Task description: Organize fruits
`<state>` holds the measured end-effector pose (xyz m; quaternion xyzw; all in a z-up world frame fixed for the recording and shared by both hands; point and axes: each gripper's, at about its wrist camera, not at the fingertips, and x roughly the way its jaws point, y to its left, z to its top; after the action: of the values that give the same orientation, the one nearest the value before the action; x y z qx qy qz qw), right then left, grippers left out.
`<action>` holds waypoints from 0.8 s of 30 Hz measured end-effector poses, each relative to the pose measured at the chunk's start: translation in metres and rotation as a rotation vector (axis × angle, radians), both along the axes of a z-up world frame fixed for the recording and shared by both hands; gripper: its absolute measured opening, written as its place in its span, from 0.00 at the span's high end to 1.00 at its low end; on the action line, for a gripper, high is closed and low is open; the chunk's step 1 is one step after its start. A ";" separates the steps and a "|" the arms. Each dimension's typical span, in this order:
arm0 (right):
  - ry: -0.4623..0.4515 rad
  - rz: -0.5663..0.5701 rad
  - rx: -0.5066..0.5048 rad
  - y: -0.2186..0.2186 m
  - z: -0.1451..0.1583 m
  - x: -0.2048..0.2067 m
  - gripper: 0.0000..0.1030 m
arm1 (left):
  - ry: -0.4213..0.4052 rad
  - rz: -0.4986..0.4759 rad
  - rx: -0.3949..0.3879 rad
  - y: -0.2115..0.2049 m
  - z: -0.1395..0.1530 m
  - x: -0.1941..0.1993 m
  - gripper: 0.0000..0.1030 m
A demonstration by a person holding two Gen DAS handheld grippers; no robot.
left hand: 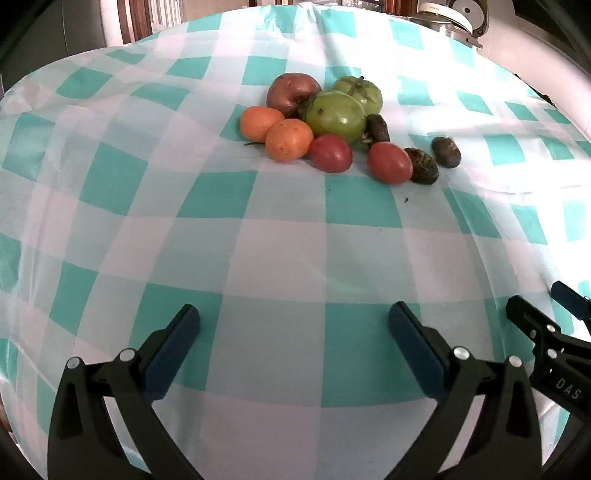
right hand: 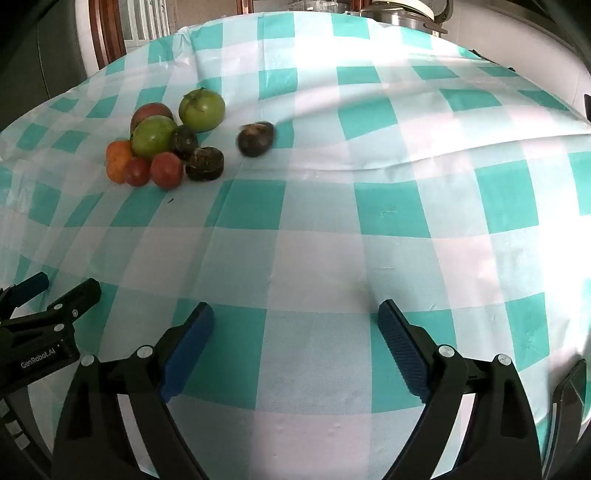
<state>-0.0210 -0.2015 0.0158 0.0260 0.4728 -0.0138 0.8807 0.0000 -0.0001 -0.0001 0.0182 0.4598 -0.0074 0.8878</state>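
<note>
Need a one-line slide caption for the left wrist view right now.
Open left gripper hovers over the checked tablecloth, facing a pile of green, orange, red and dark fruits.

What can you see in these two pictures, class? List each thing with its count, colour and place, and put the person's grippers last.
Green fruits: two, green, at the back of the pile.
Large reddish fruit: one, reddish-brown, far left of the pile.
Orange fruits: two, orange, left front, touching each other.
Small red fruits: two, red, front of the pile.
Dark fruits: three, dark brown; two against the pile, one apart on its right.
Tablecloth: one, teal and white checks, covering the table.
Cooker: one, white and silver, behind the table's far right.
Left gripper: one, black with blue pads, open, empty, above the near cloth.
Right gripper: one, same colours, open, empty.
</note>
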 end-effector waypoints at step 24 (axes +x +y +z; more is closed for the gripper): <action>-0.001 0.000 0.000 0.002 -0.001 -0.002 0.15 | -0.002 0.000 -0.005 0.000 0.000 0.000 0.01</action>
<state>-0.0228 -0.2000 0.0148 0.0261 0.4721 -0.0137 0.8810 0.0000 0.0000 0.0000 0.0162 0.4591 -0.0084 0.8882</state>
